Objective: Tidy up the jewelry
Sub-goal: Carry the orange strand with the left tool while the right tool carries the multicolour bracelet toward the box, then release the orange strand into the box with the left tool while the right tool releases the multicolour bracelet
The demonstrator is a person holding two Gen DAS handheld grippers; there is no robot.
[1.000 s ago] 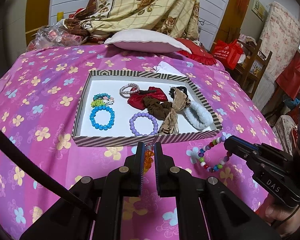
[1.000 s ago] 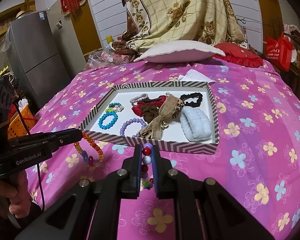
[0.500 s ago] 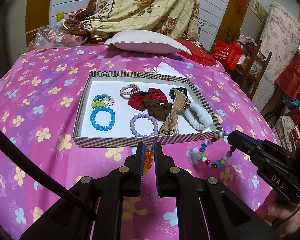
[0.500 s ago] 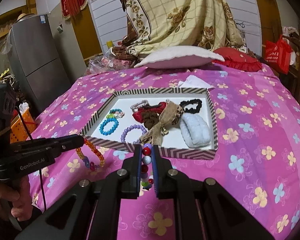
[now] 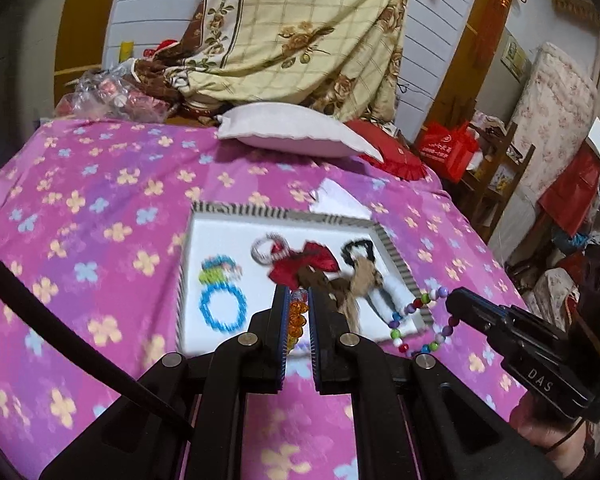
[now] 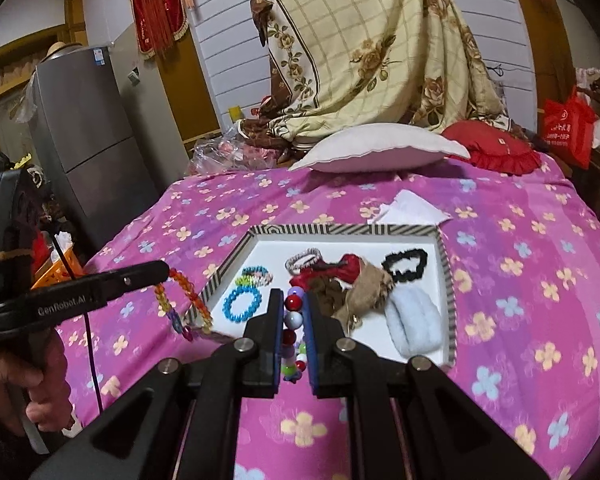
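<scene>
Now, left tool (image 5: 298,312): clamped tight on the orange bead bracelet (image 5: 297,318), beads pinched between its pads; from the right wrist view the bracelet (image 6: 182,304) hung in a loop off the tip, over the near left corner of the tray.
Right tool (image 6: 294,312): closed narrow on the multicoloured bead bracelet (image 6: 293,320), red and white beads showing between the pads; in the left wrist view its loop (image 5: 418,322) dangled just past the tray's near right corner.
Tray (image 6: 446,268): striped rim, white floor, sat on the bed (image 6: 520,280) with its pink flowered cover.
Inside, left part: blue bead bracelet (image 6: 242,304), with a small green and pastel bracelet (image 6: 256,276) just behind it.
Inside, middle: silver bracelet (image 6: 304,258) next to a red bow (image 6: 340,266), brown scrunchie (image 6: 334,290) and tan ribbon (image 6: 366,288) heaped together and touching.
Inside, right part: black scrunchie (image 6: 406,266) at the back, pale blue fluffy scrunchie (image 6: 414,322) in front of it.
Behind the tray: white paper (image 6: 412,208) touching the far rim, white pillow (image 6: 380,148) and red cushion (image 6: 492,148) further back.
Hand (image 6: 20,384): gripped the left tool's handle at the lower left edge.
</scene>
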